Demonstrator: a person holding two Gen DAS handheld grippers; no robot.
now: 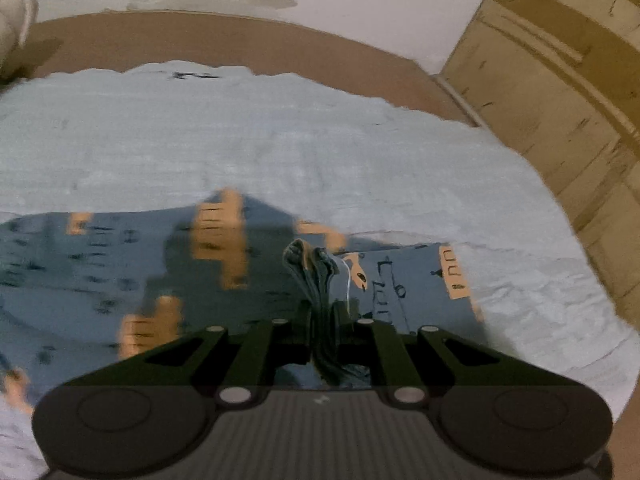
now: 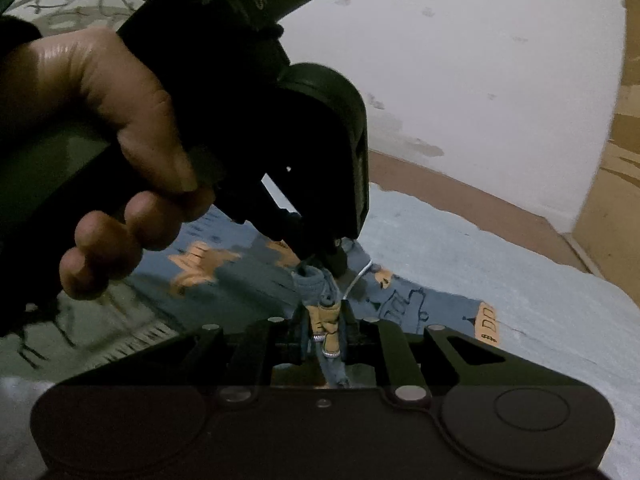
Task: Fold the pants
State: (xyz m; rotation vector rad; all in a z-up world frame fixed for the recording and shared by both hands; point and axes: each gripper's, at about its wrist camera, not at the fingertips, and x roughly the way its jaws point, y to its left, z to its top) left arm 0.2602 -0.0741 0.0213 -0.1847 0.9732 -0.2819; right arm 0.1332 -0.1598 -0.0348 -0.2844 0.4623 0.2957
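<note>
Left hand-held gripper (image 1: 320, 312) pinches a bunched fold of the blue printed pants (image 1: 100, 272), and the right hand-held gripper (image 2: 325, 322) clamps another bunch just beside it. Pants lie on the pale blue sheet (image 1: 240, 140) covering the bed, near its right edge.
</note>
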